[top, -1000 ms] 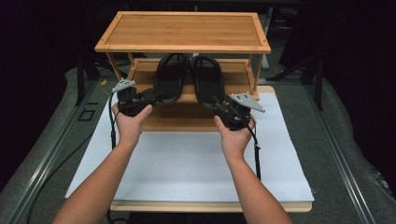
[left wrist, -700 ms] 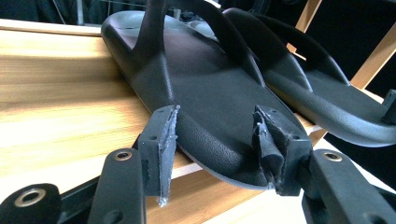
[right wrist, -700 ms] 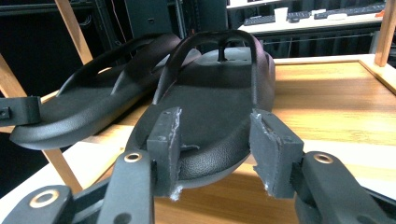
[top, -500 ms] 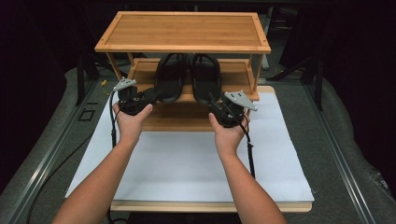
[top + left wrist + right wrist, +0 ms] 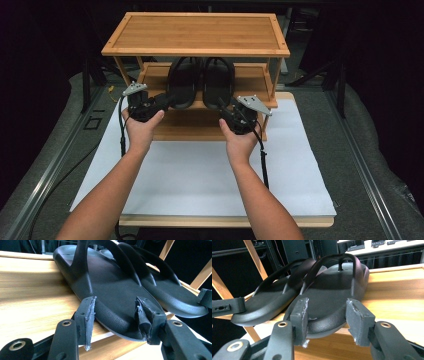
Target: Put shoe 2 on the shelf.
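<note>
Your left gripper (image 5: pixel 167 100) has the heel of the left sandal (image 5: pixel 110 297) between its jaws, and your right gripper (image 5: pixel 223 107) likewise straddles the heel of the right sandal (image 5: pixel 329 297); whether the pads press, I cannot tell. Both sandals lie on the rack's middle shelf (image 5: pixel 255 80), long axes running straight away from your tongs, toes pointing off, heels overhanging toward you. They look light, rubbery and bendable, so take each across the thick heel.

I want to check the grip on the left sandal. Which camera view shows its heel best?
The left gripper view: the left sandal lies close up, its heel between the left tongs. The high view shows it small on the middle shelf, partly under the top board. In the right gripper view it lies farther off, beside the right sandal.
</note>
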Available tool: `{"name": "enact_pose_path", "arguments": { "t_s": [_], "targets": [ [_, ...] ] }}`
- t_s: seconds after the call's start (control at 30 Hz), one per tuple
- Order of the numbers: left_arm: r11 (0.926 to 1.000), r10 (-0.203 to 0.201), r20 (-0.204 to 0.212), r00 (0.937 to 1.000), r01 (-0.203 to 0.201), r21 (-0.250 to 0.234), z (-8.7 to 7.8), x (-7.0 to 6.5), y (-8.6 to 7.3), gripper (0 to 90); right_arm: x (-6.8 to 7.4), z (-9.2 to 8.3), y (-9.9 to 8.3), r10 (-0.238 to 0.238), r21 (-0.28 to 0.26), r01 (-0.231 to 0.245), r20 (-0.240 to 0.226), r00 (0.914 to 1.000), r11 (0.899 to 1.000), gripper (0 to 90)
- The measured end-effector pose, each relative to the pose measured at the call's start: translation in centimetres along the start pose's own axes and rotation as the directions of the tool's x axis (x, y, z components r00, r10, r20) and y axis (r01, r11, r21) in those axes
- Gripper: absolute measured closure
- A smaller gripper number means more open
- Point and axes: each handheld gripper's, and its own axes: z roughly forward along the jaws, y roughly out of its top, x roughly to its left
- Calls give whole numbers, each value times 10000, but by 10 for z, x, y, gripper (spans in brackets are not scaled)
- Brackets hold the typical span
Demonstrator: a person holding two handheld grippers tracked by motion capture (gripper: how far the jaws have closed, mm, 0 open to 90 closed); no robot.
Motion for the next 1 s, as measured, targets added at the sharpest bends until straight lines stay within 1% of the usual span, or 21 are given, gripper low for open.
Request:
{"name": "enact_pose_path", "arguments": {
  "t_s": [0.07,0.17,0.27,0.37,0.43,0.5,0.6,0.67,0.7,0.77,0.83,0.97,1.0],
  "targets": [
    [10000,-34,-16,10000,34,-1,1,-1,0,502,1,1,0,-77,36,77,-34,10000,10000,533],
    [10000,-68,-8,10000,68,-13,2,-3,0,502,3,3,0,-116,44,116,44,9999,9999,532],
    [9999,-170,87,9998,170,18,4,-3,1,503,3,5,2,-7,165,9,-120,9999,9999,531],
    [10000,-92,81,9999,92,13,6,-6,1,503,5,7,1,-28,172,32,-216,9998,9998,529],
    [9999,-157,100,9998,157,-18,7,-6,1,503,6,8,1,-56,190,61,-255,9997,9998,527],
    [9999,-131,120,9998,131,10,6,-6,1,503,6,8,1,-45,169,47,-114,9999,9998,527],
    [9999,-140,219,9997,140,-15,6,-4,1,502,6,8,1,-27,185,31,-233,9997,9998,525],
    [9999,-106,239,9997,108,-73,4,-4,1,506,6,7,2,12,206,-8,-183,9998,9998,518],
    [9999,-86,237,9997,89,-117,3,-4,0,507,5,7,2,111,213,-107,-194,9997,9997,511],
    [9999,-10,227,9997,14,-158,1,-4,0,497,2,4,4,137,212,-131,-280,9995,9997,497],
    [9997,5,162,9999,-1,-257,-3,-4,-1,487,1,2,5,139,144,-137,-156,9998,9998,491],
    [9993,140,40,9999,-138,-339,-10,-1,-2,475,-1,-5,8,11,9,-11,-265,9996,10000,483],
    [9993,147,29,9999,-146,-347,-11,0,-3,473,-1,-7,8,-147,-26,146,-244,9996,9999,481]
  ]
}}
